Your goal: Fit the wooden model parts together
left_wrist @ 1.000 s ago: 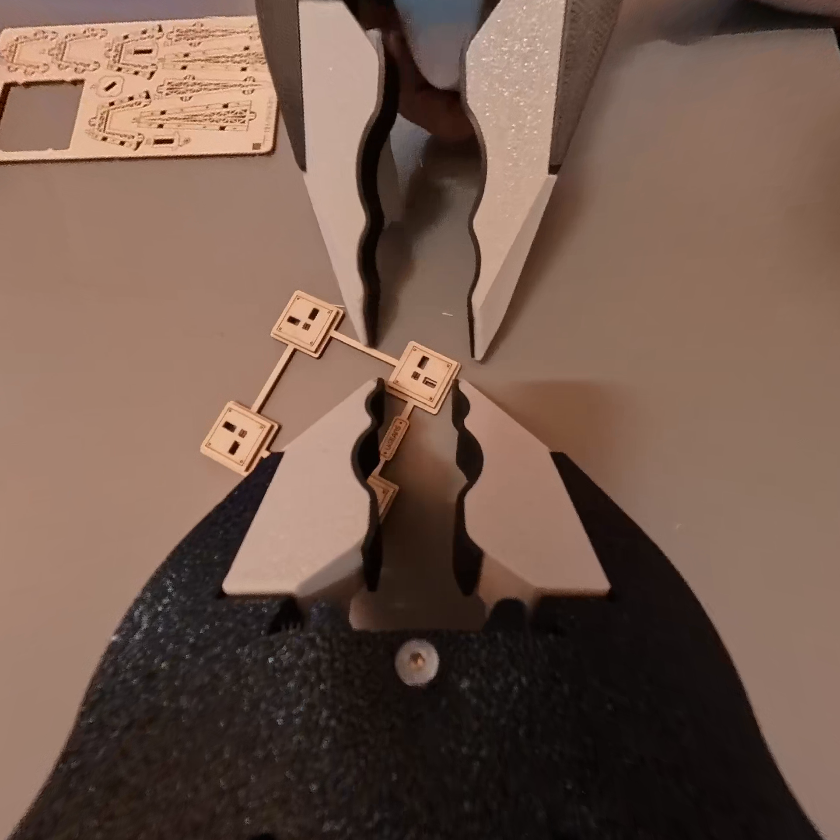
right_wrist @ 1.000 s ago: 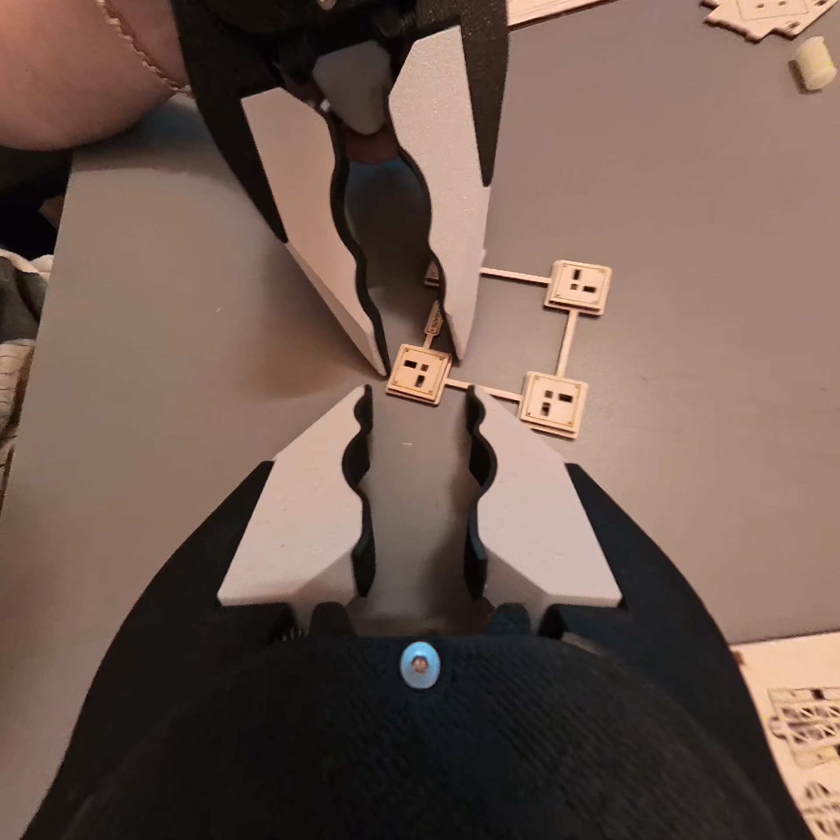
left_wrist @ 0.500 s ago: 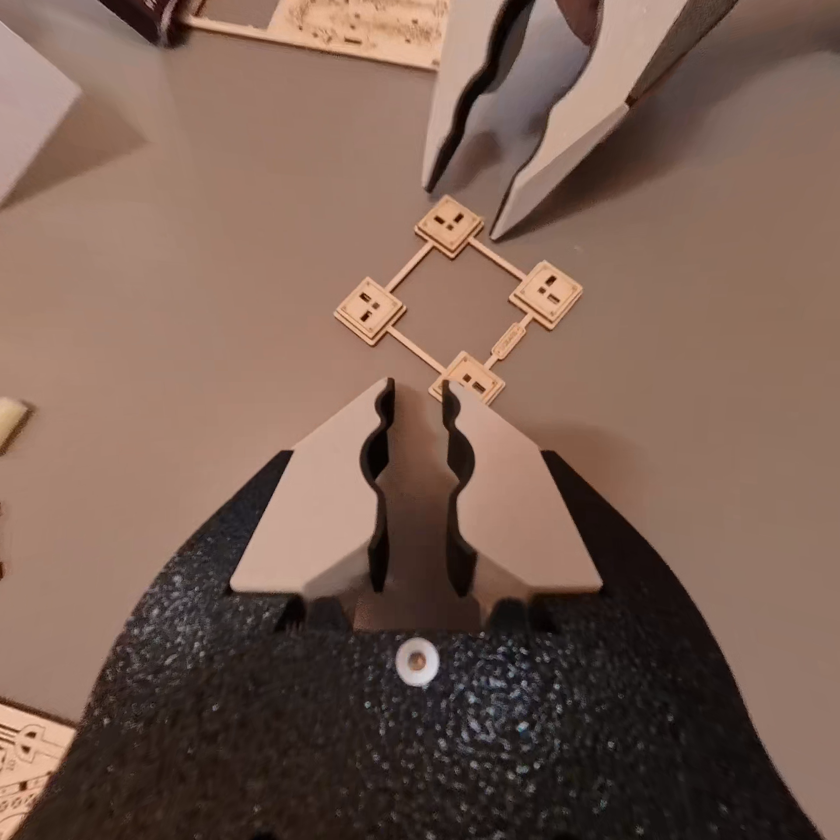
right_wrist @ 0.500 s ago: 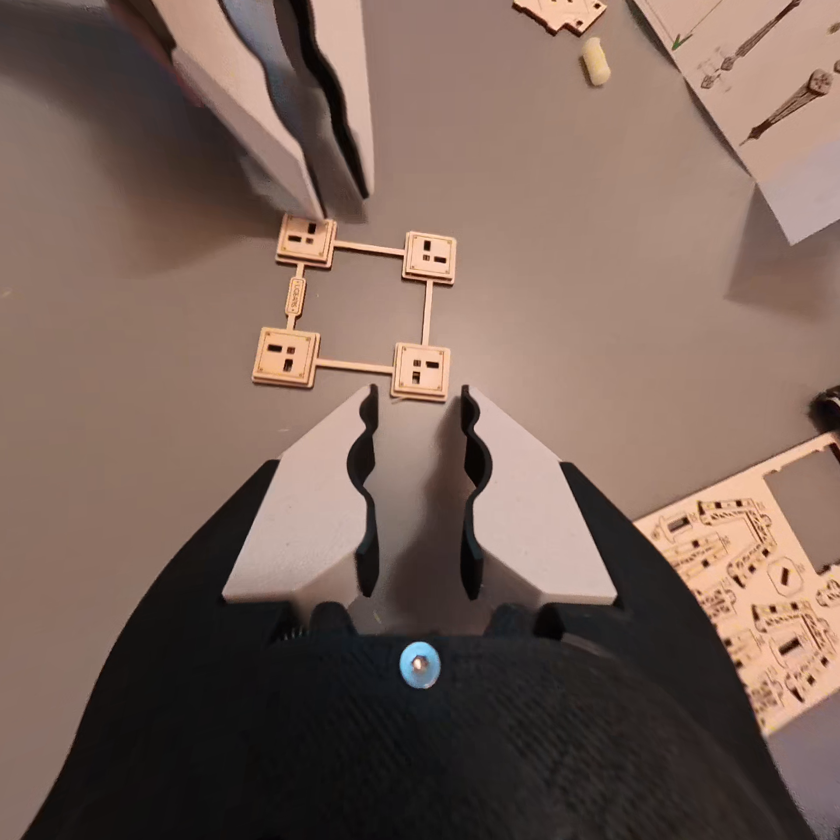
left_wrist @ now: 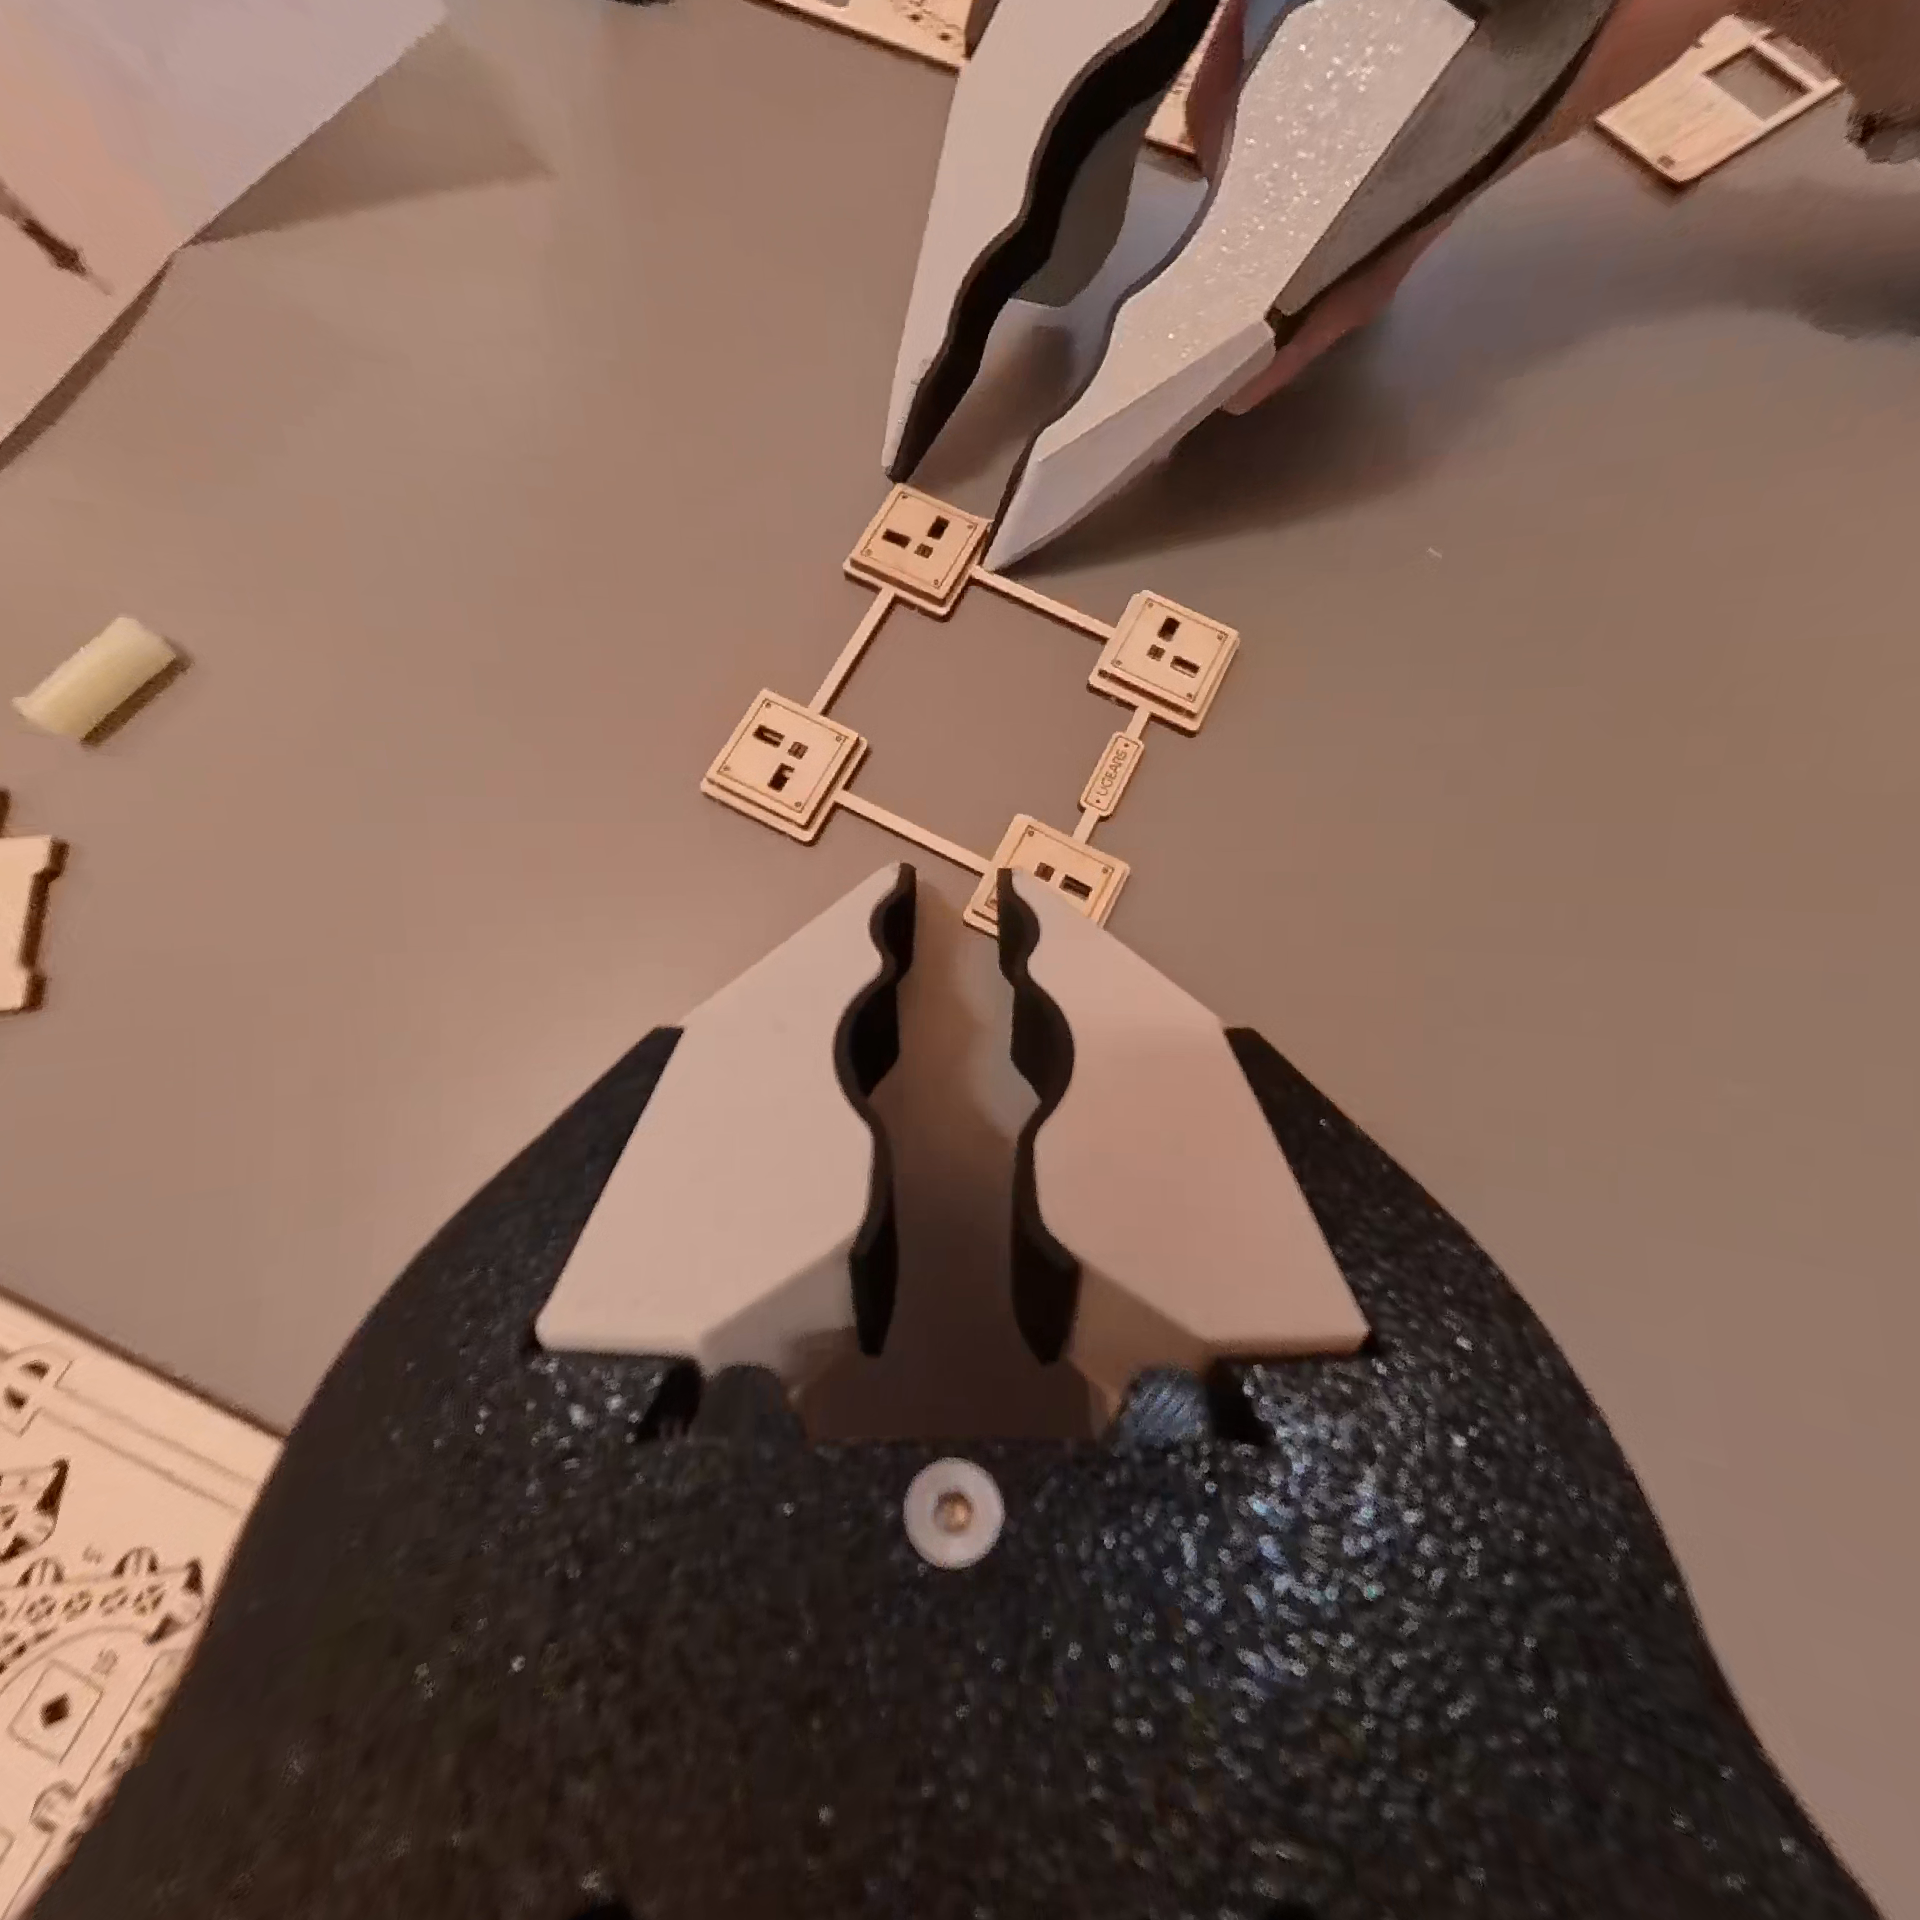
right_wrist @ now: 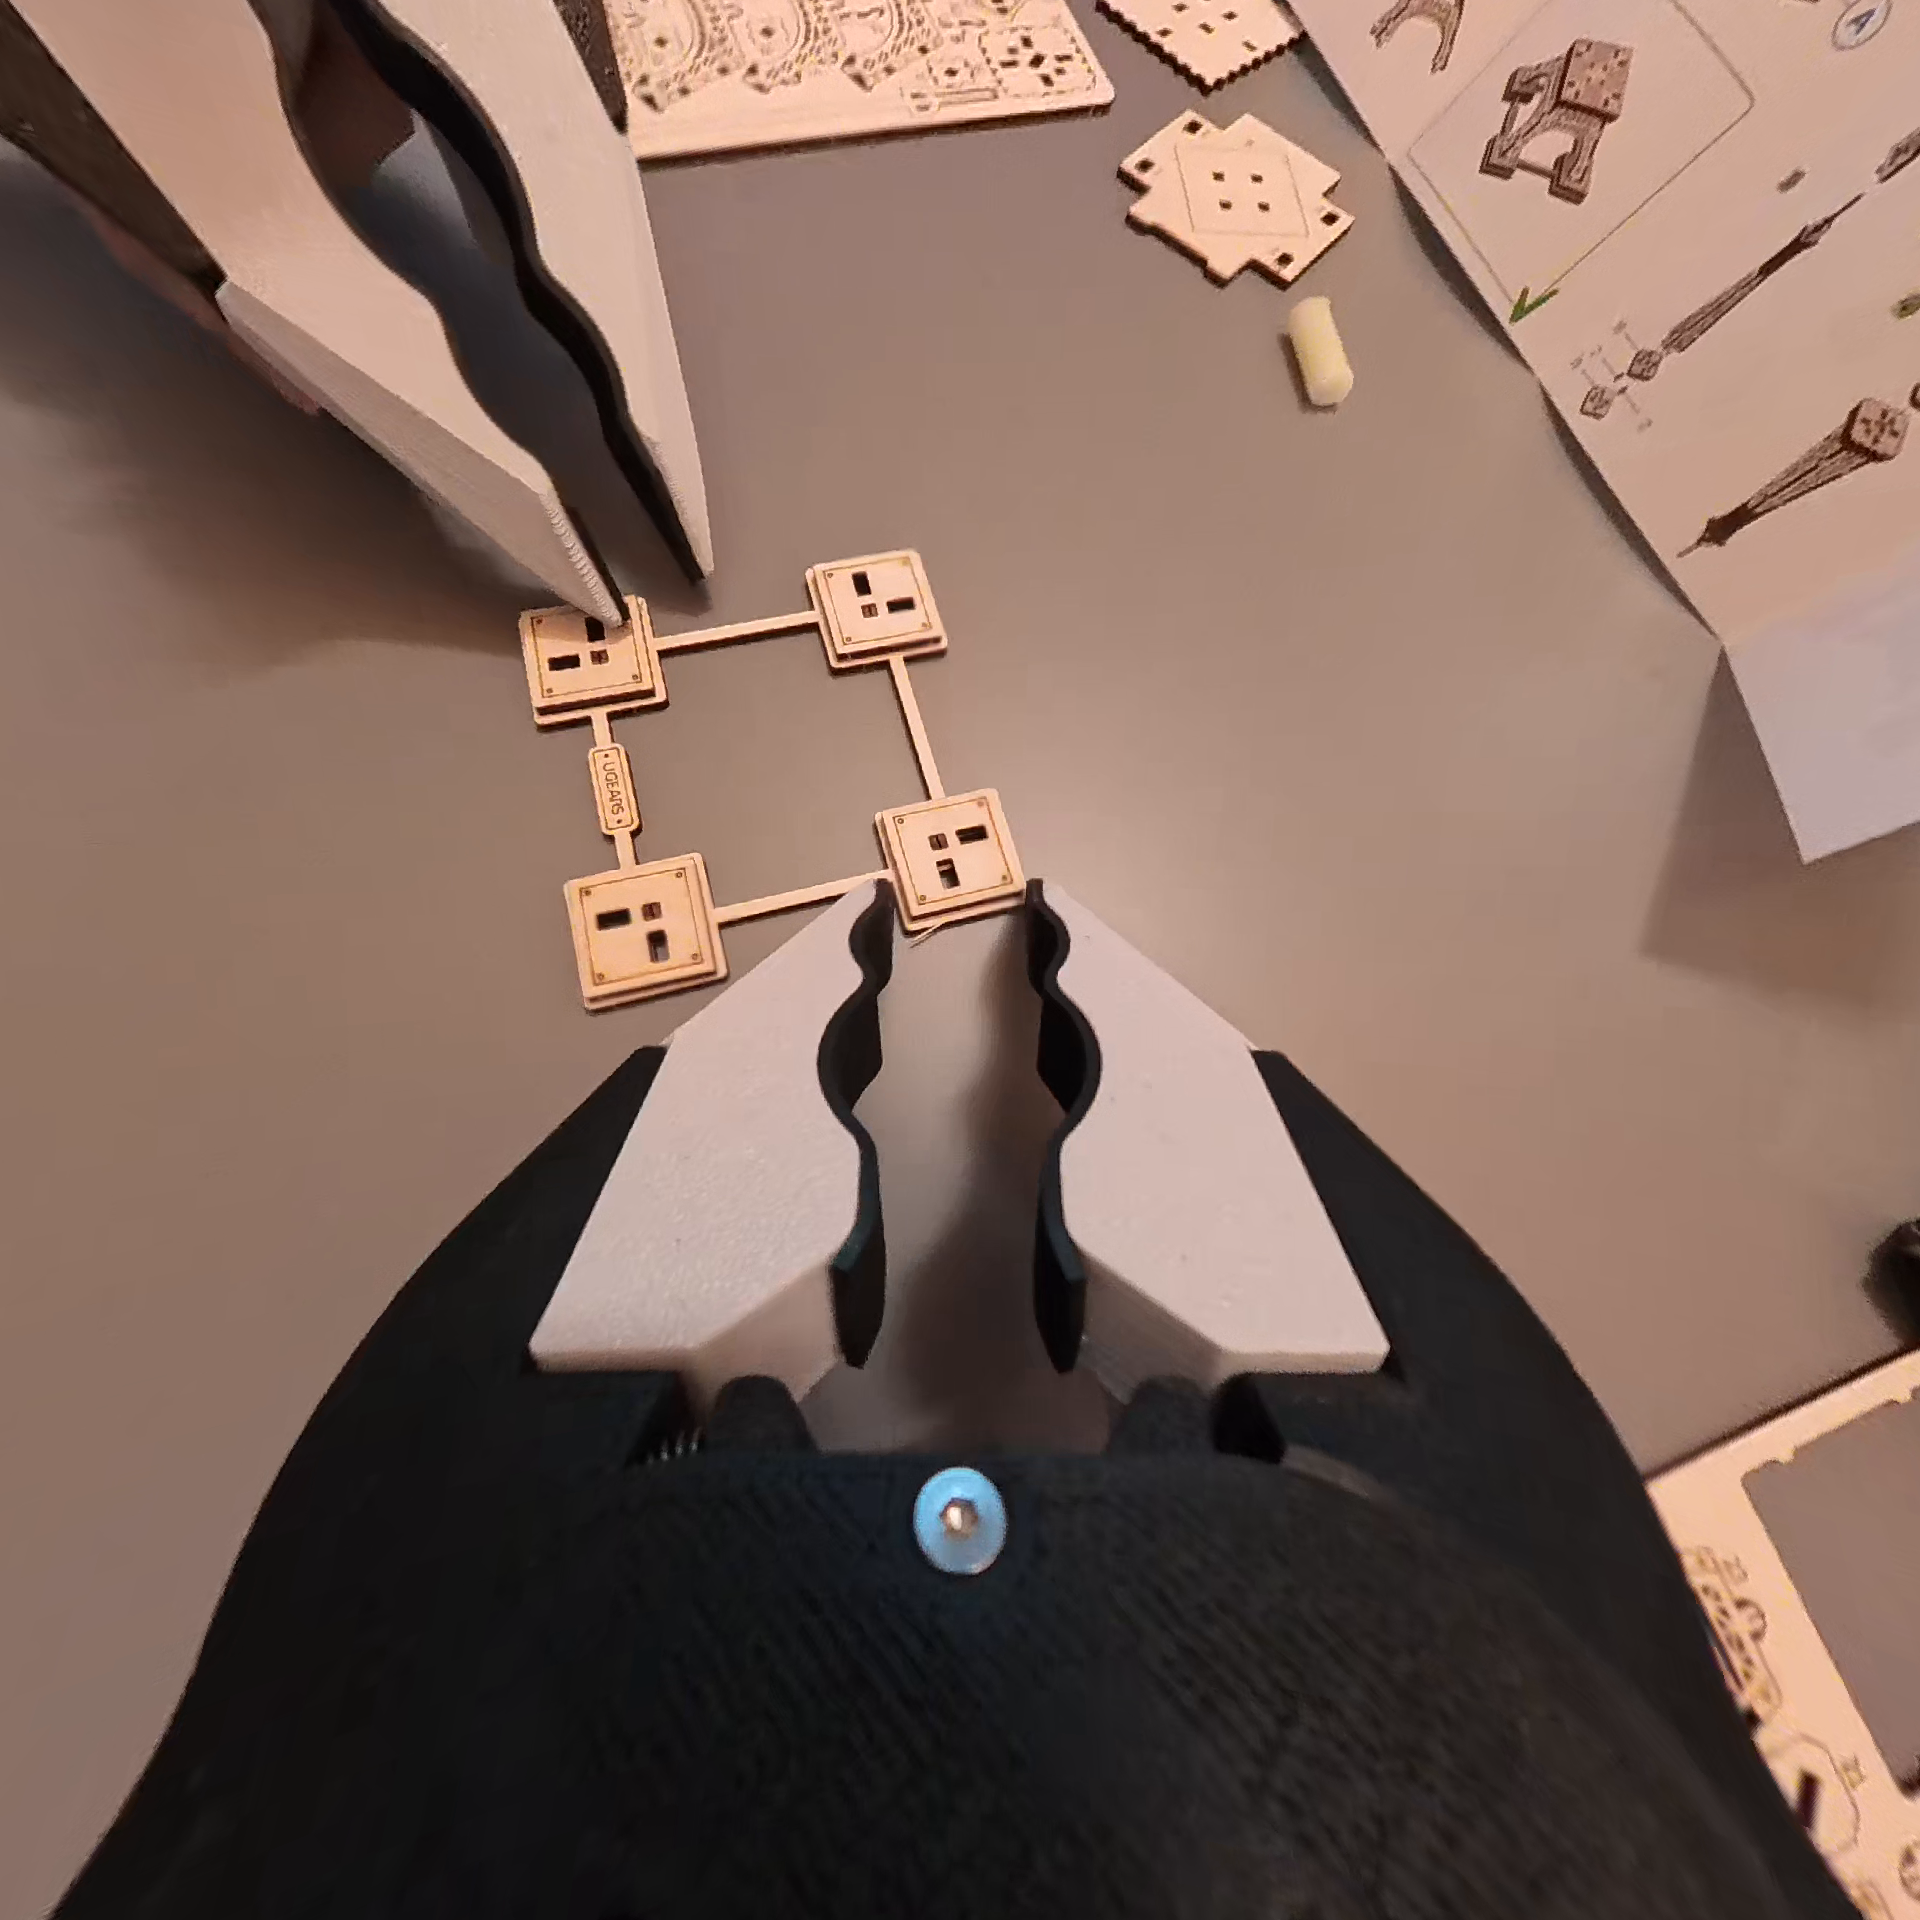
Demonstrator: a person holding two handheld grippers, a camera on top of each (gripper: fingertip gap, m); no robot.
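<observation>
**Two grippers meeting at opposite corners of the wooden frame**

In the left wrist view, the left gripper point(left_wrist: 954, 883) is sitting low in the frame with its jaws parted and holding nothing, its tips resting just at the nearest corner square of the wooden frame point(left_wrist: 971, 717). That frame, four small squares joined by thin bars, is lying flat on the grey table point(left_wrist: 416, 520) at mid-picture. Beyond it, the right gripper point(left_wrist: 951, 525) is reaching down from the top of the frame, its tips slightly apart and touching the far corner square. A pale cylinder point(left_wrist: 99, 681) is lying at the left edge.

In the right wrist view, the right gripper point(right_wrist: 958, 894) is standing open and empty, its tips at the nearest square of the wooden frame point(right_wrist: 774, 774). At upper left the left gripper point(right_wrist: 649, 592) is pressing one tip onto the far-left square. Farther back, a cross-shaped wooden piece point(right_wrist: 1236, 197), a part sheet point(right_wrist: 862, 73) and an instruction leaflet point(right_wrist: 1704, 312) are lying along the top and right.
</observation>
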